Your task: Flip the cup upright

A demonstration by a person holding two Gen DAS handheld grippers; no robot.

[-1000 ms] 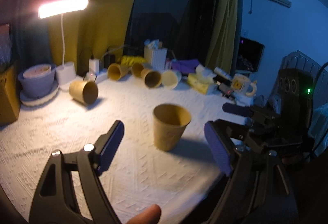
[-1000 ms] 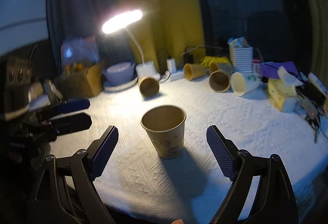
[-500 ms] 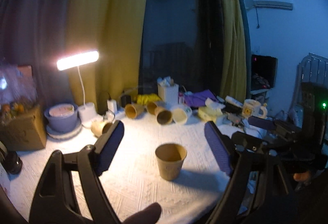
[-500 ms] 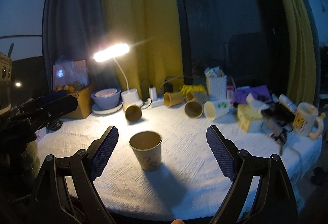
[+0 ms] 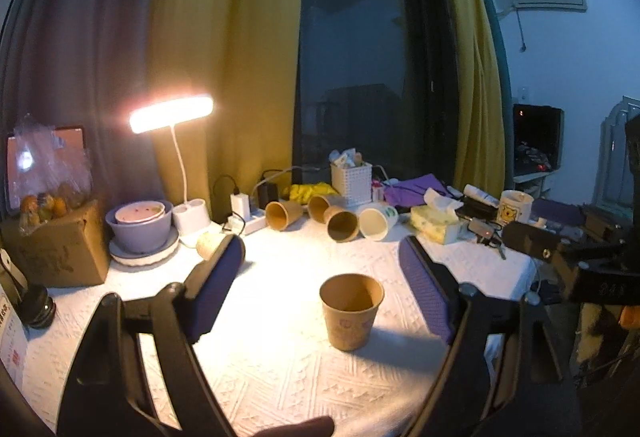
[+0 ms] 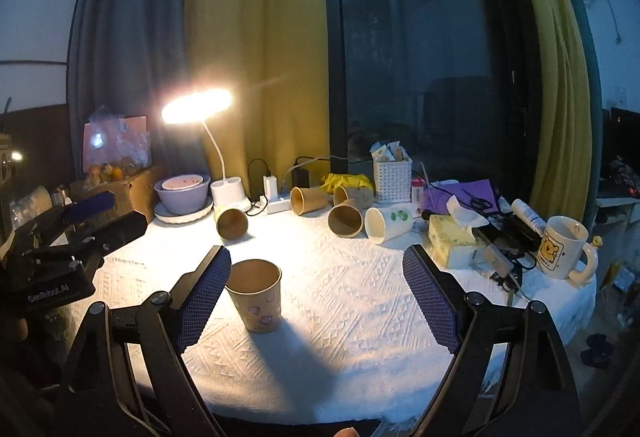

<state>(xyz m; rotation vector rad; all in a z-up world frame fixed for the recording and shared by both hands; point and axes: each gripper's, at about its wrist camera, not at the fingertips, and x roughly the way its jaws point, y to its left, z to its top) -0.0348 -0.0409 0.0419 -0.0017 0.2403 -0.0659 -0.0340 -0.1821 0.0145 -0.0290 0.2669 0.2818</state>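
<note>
A brown paper cup (image 5: 350,311) stands upright, mouth up, on the white tablecloth (image 5: 280,365); it also shows in the right wrist view (image 6: 256,295). My left gripper (image 5: 324,289) is open and empty, held back from the cup. My right gripper (image 6: 316,295) is open and empty, with the cup just beyond its left finger (image 6: 204,297). Several paper cups lie on their sides further back: one near the lamp (image 6: 231,223), a brown group (image 6: 344,219) and a white one (image 6: 386,223).
A lit desk lamp (image 6: 198,105), a purple bowl on a plate (image 6: 182,191), a cardboard box (image 5: 56,245), a white basket (image 6: 392,177), a tissue box (image 6: 450,239) and a bear mug (image 6: 562,251) line the table's back and right side. The table's edge runs close below the grippers.
Both grippers have pulled back and up from the upright cup, which now looks smaller and farther off. Both stayed open. The cup has not moved.
</note>
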